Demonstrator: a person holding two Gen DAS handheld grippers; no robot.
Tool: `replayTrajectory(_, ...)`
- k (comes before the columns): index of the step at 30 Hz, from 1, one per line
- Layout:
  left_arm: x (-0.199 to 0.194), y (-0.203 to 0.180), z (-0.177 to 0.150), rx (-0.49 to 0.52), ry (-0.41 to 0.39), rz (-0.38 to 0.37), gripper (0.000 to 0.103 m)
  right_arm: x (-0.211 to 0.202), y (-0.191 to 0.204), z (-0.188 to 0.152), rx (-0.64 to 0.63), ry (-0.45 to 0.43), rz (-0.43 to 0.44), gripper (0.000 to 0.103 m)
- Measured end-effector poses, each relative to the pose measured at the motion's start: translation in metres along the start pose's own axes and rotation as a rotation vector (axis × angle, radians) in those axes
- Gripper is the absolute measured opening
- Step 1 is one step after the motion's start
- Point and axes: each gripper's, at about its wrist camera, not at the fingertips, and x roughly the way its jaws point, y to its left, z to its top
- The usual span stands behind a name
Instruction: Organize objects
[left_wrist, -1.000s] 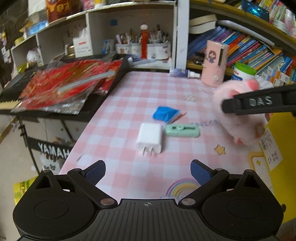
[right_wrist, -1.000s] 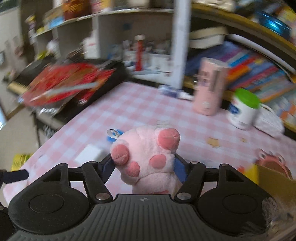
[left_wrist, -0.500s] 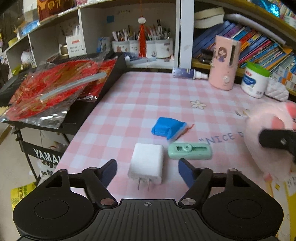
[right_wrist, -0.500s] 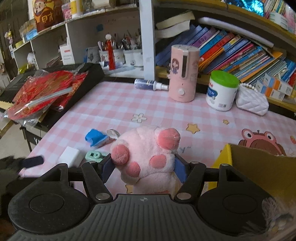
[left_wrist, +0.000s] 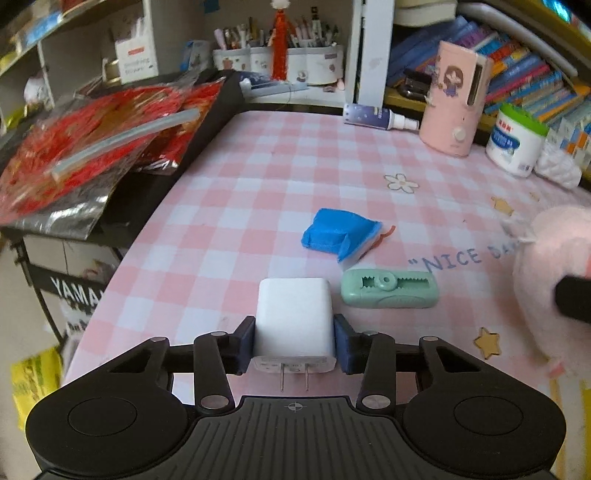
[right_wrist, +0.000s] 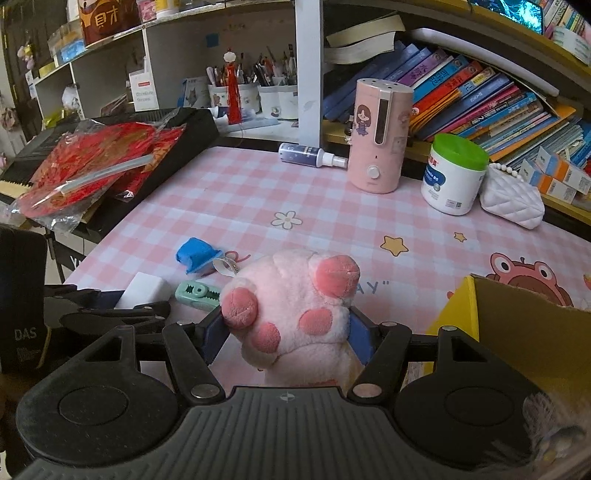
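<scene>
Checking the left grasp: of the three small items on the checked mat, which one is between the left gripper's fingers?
The white charger, prongs pointing toward the camera. The mint corrector and blue packet lie free beyond it.

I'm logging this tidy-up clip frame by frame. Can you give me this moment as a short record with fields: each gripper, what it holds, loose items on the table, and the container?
left gripper: jaws shut on the white square plug-in charger, prongs toward the camera
right gripper: jaws shut on the pink plush paw toy
loose on the pink checked tablecloth: mint green correction tape dispenser, blue folded packet
container: yellow cardboard box, open, on the right
back of table: pink cylindrical humidifier, white jar with green lid
</scene>
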Motion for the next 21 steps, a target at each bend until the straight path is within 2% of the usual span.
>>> replayTrajectory(12, -0.080, 0.022, -0.020, -0.083, -0.070, -0.104, 0.041, -0.017, 0.019, -0.015, -0.027, 0.005, 0.016, 0.064)
replayTrajectory(21, -0.118, 0.033, -0.051, -0.087, -0.094, -0.105, 0.041, -0.039, 0.039, -0.040, -0.022, 0.016, 0.029, 0.064)
